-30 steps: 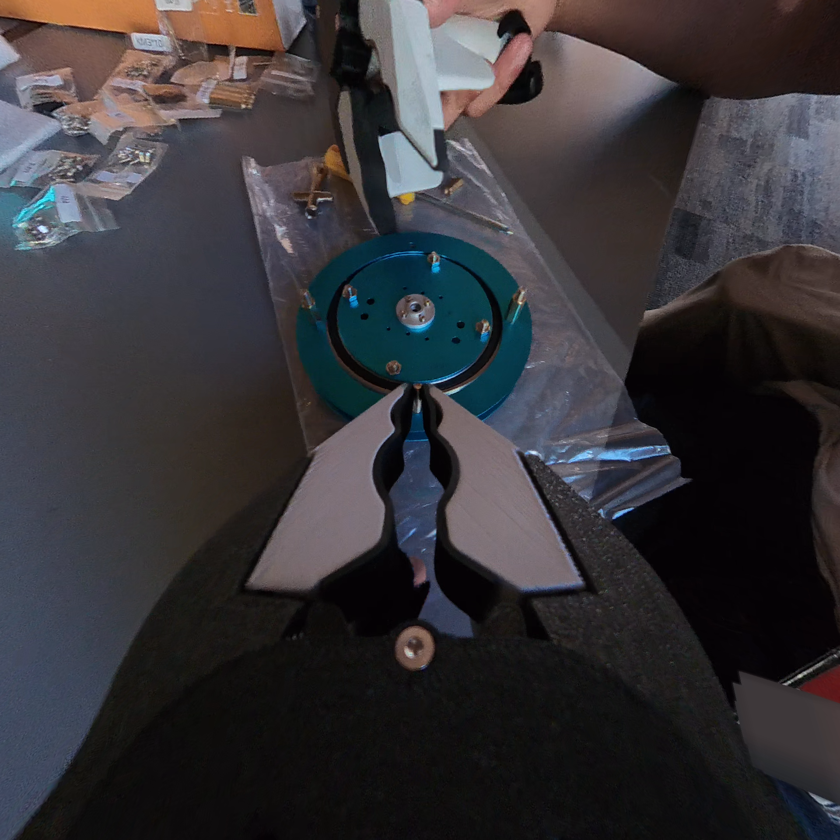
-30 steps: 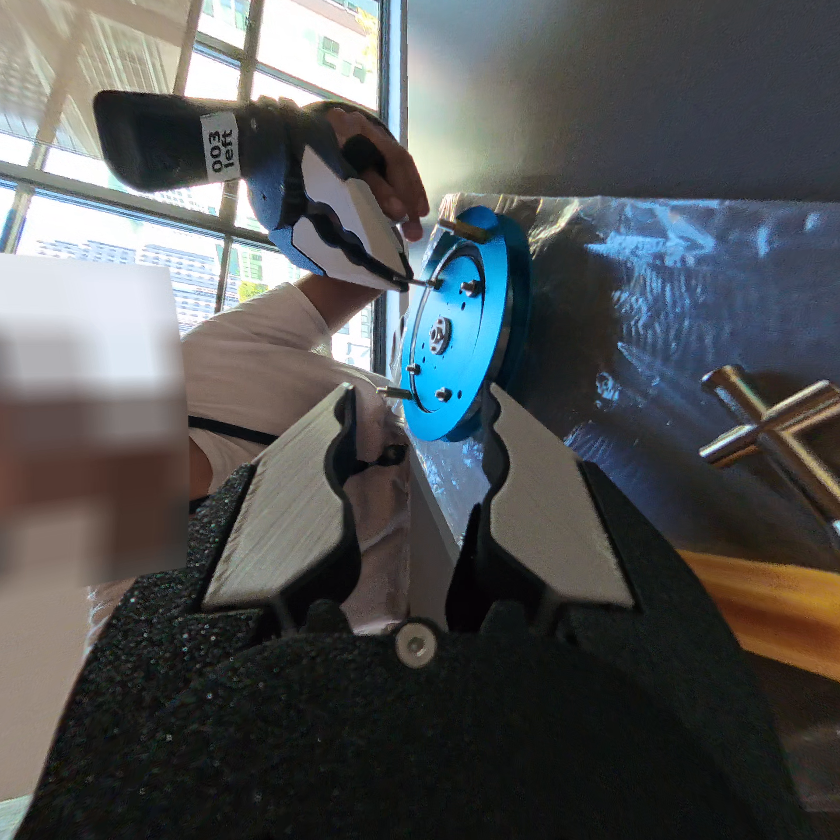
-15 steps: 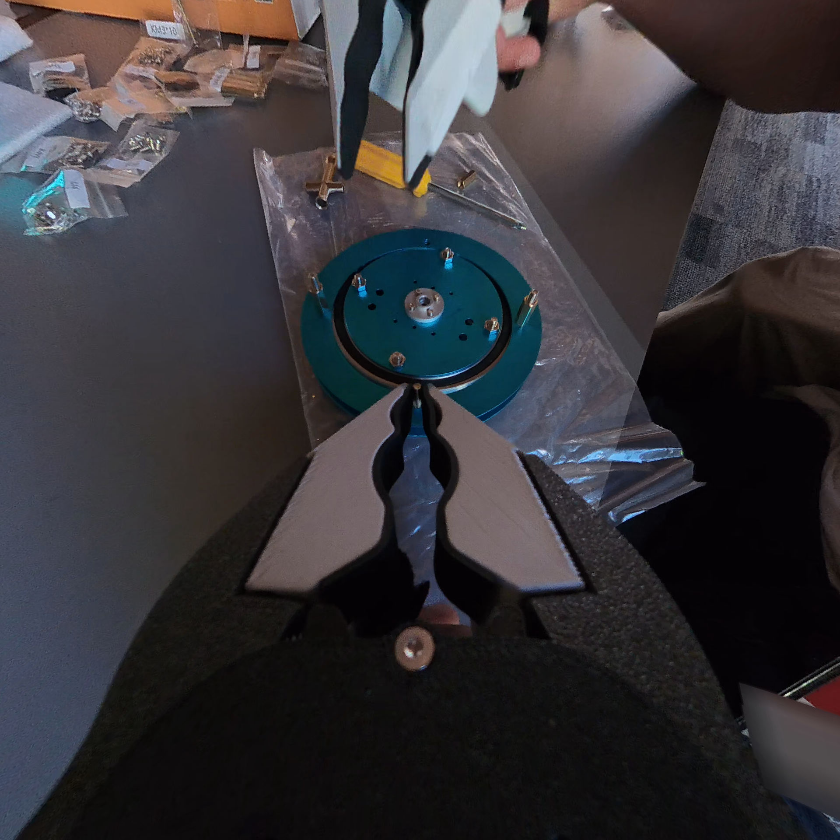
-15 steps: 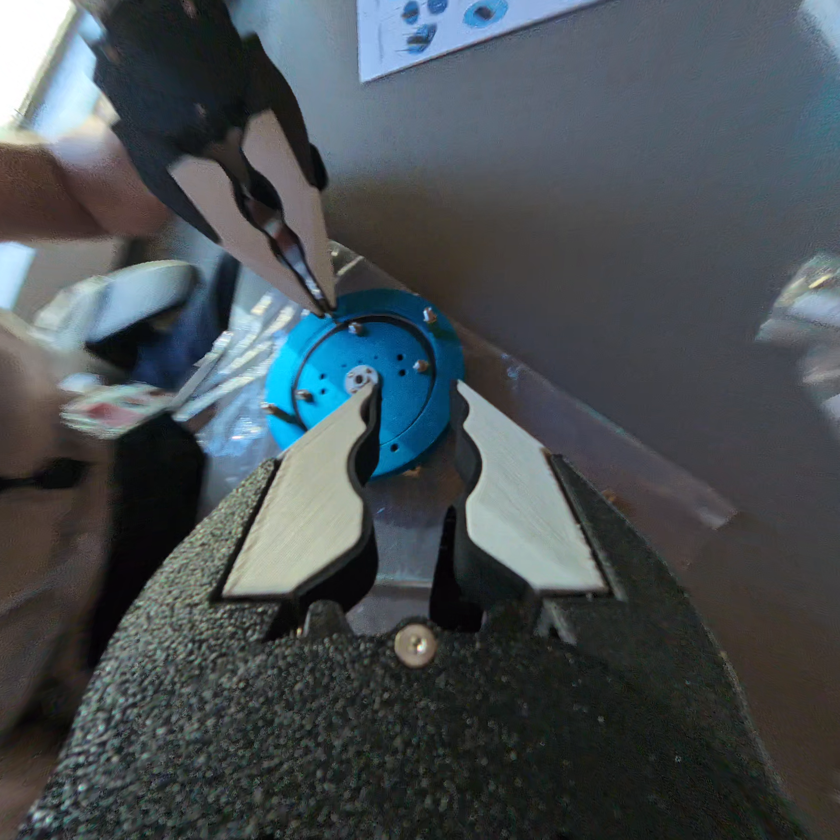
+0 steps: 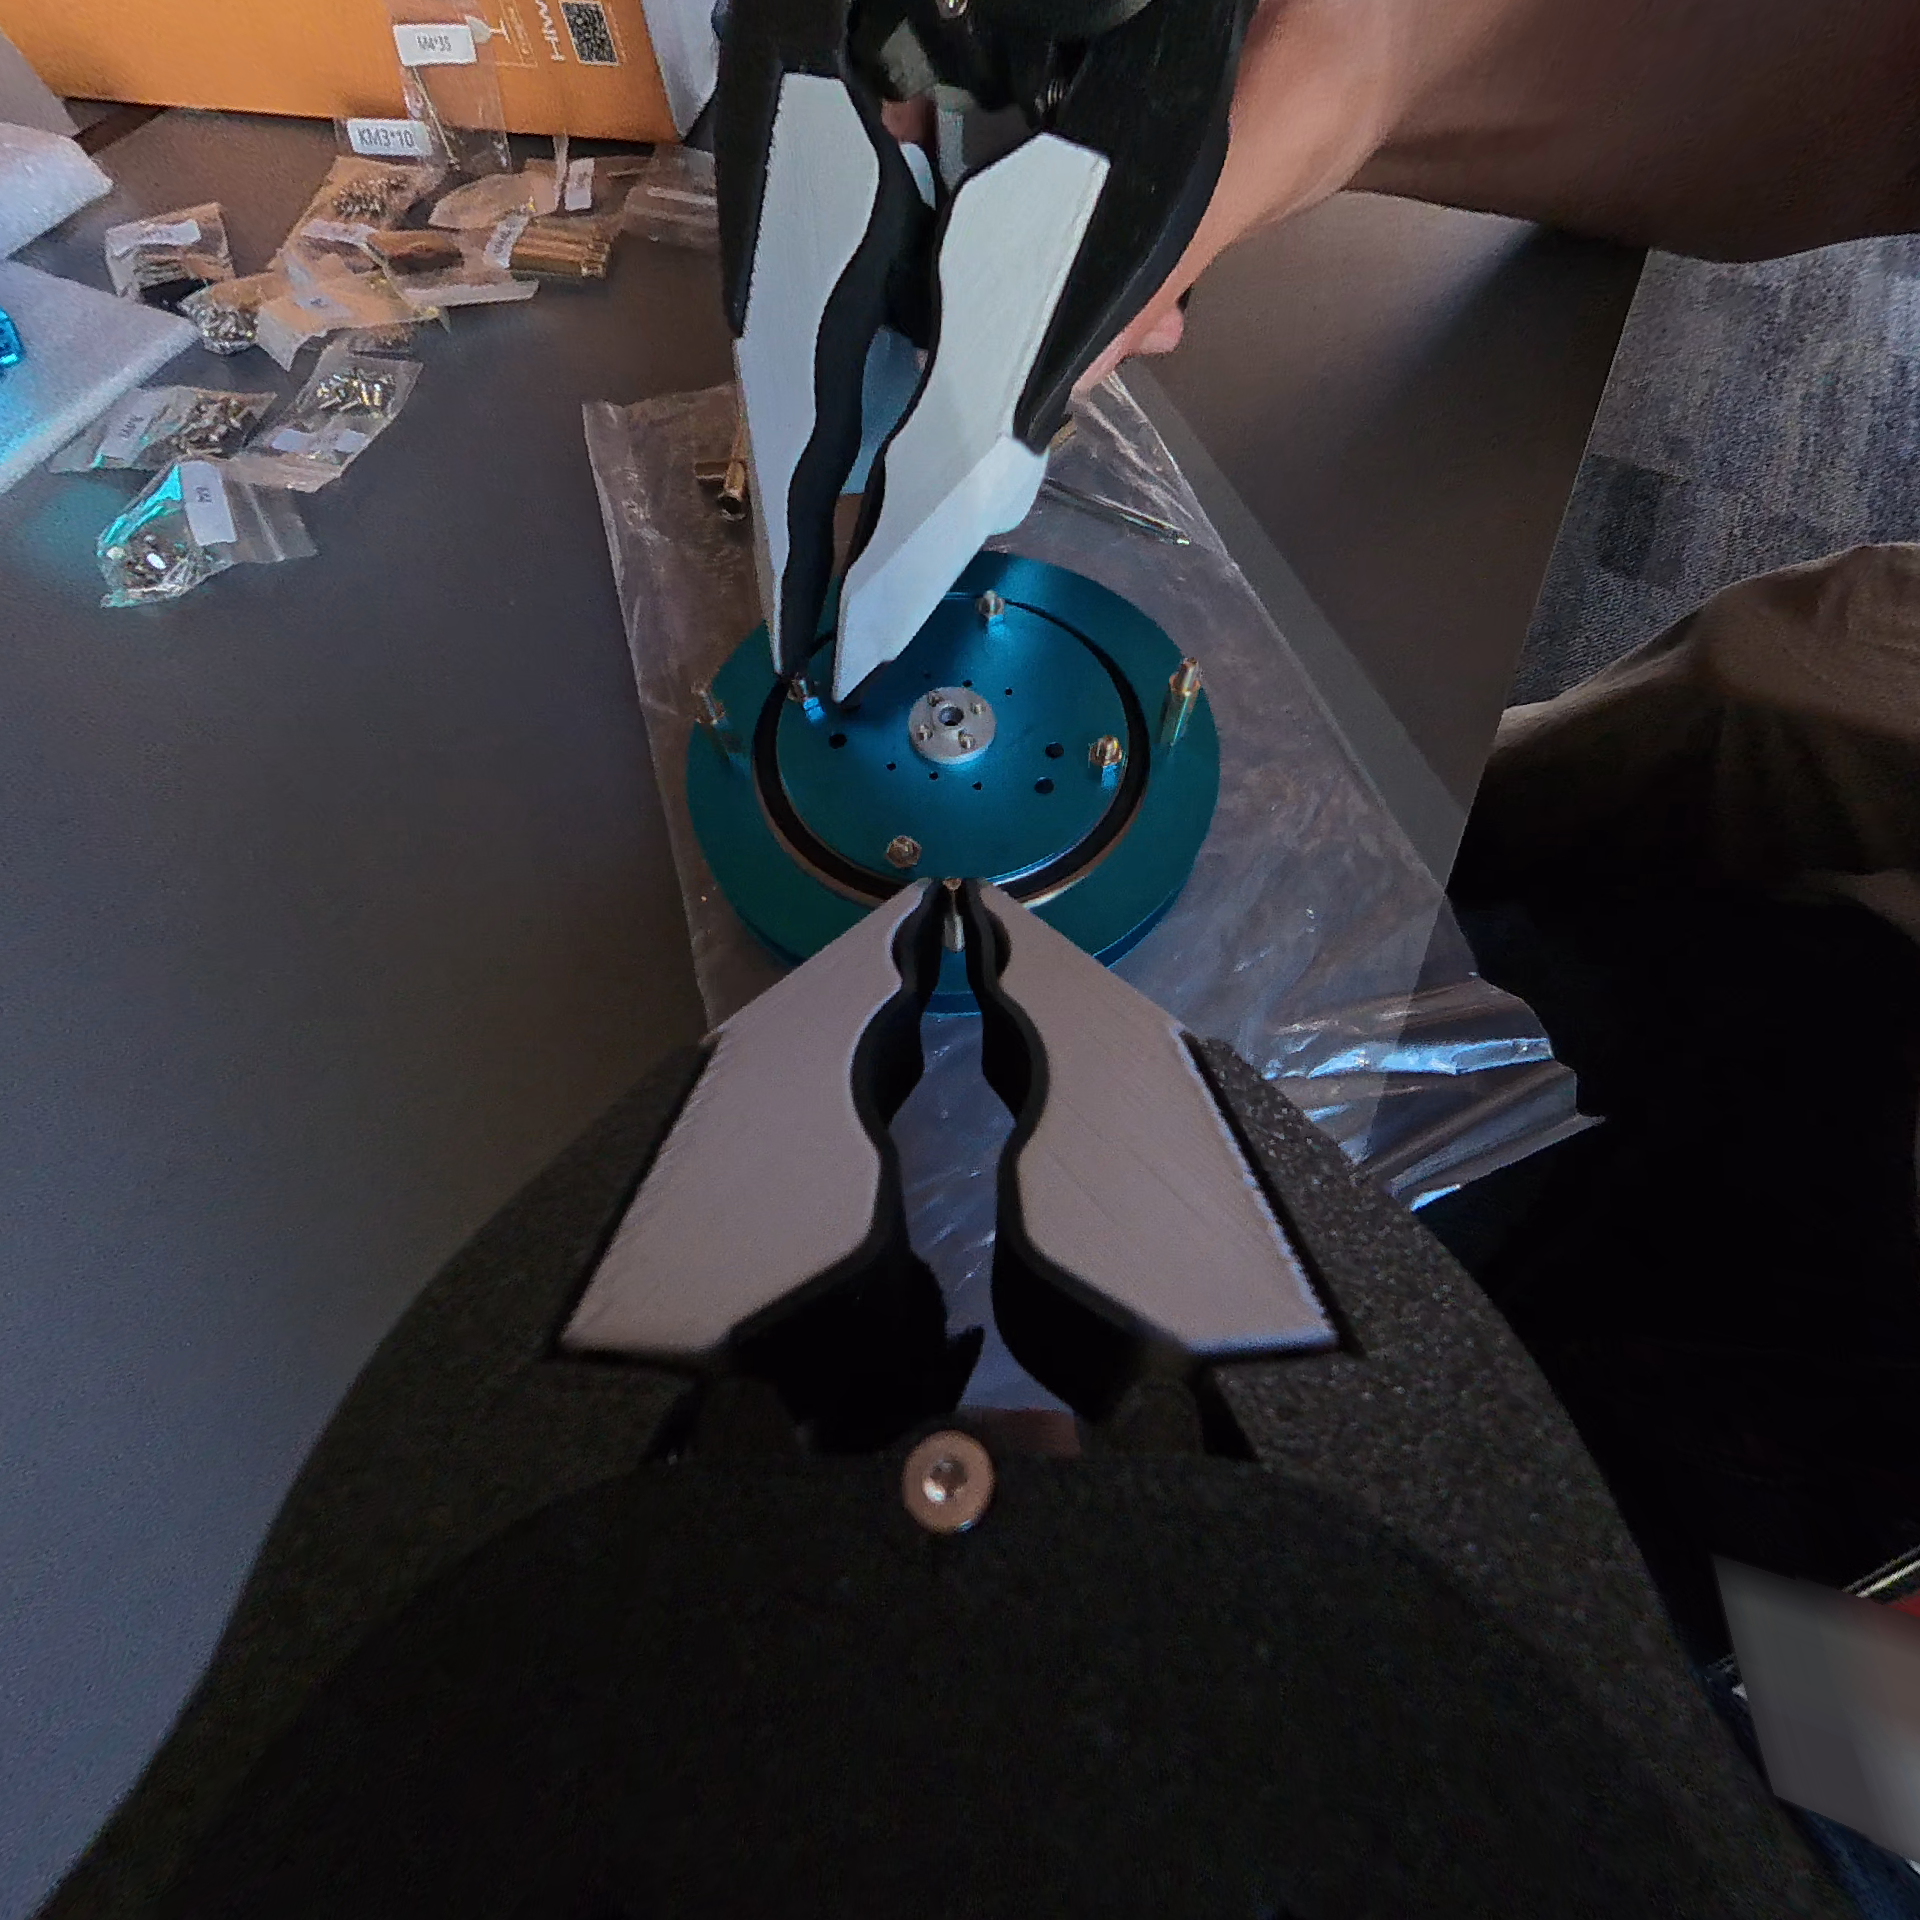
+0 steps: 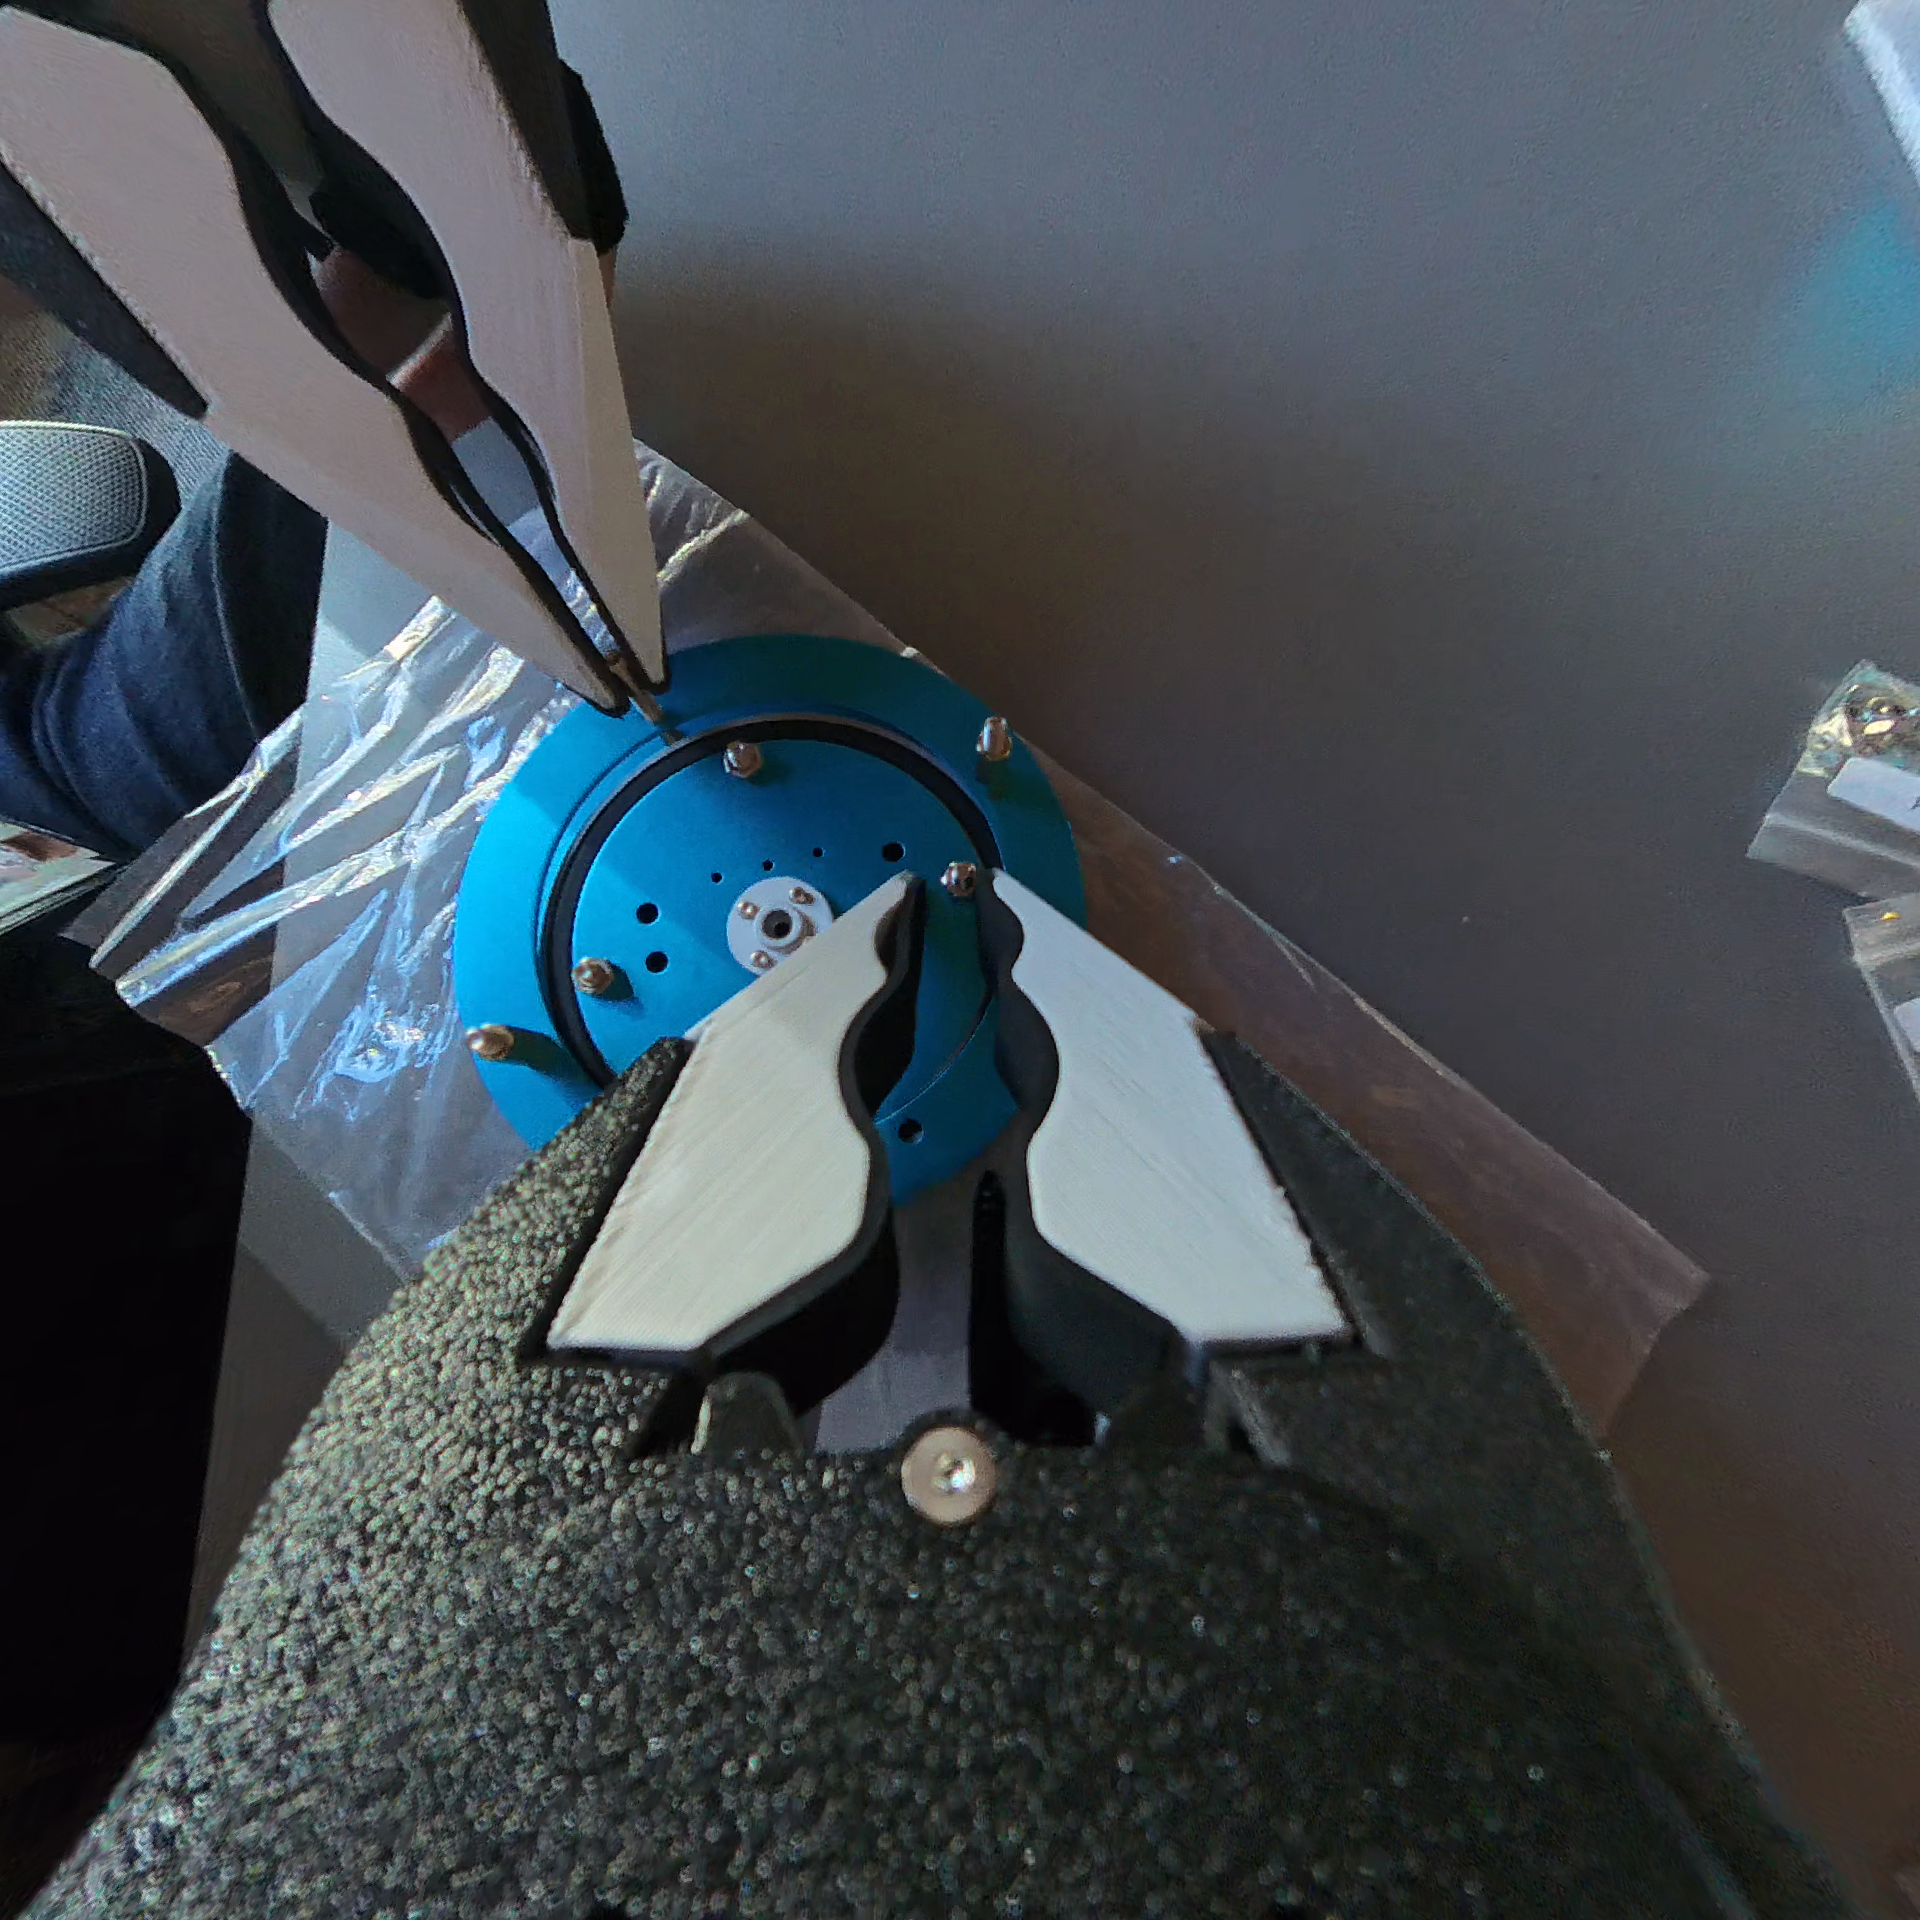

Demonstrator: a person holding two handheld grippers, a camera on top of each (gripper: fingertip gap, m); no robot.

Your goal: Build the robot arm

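Note:
A round blue metal disc (image 5: 1039,790) with an inner plate, a silver hub and several brass standoffs lies on a clear plastic bag. My left gripper (image 5: 951,902) is shut on a thin brass standoff (image 5: 952,920) at the disc's near rim. It also shows in the right wrist view (image 6: 634,691), pinching that standoff (image 6: 644,712). My right gripper (image 6: 953,888) comes down from above onto the inner plate. Its jaws are slightly apart on either side of a short brass standoff (image 6: 958,879). It shows in the left wrist view (image 5: 821,691) at the plate's far left.
The plastic bag (image 5: 1351,935) lies along the dark table's right edge. Several small bags of screws (image 5: 260,416) and an orange box (image 5: 312,52) are at the far left. A brass cross-shaped tool (image 5: 727,478) lies behind the disc. A person's clothing (image 5: 1714,779) is beyond the edge. The tips of one gripper are about 7 cm away from the tips of the other.
My right gripper swung from lying sideways behind the disc to pointing down onto the inner plate, and its jaws narrowed around a standoff. My left gripper stayed shut at the near rim.

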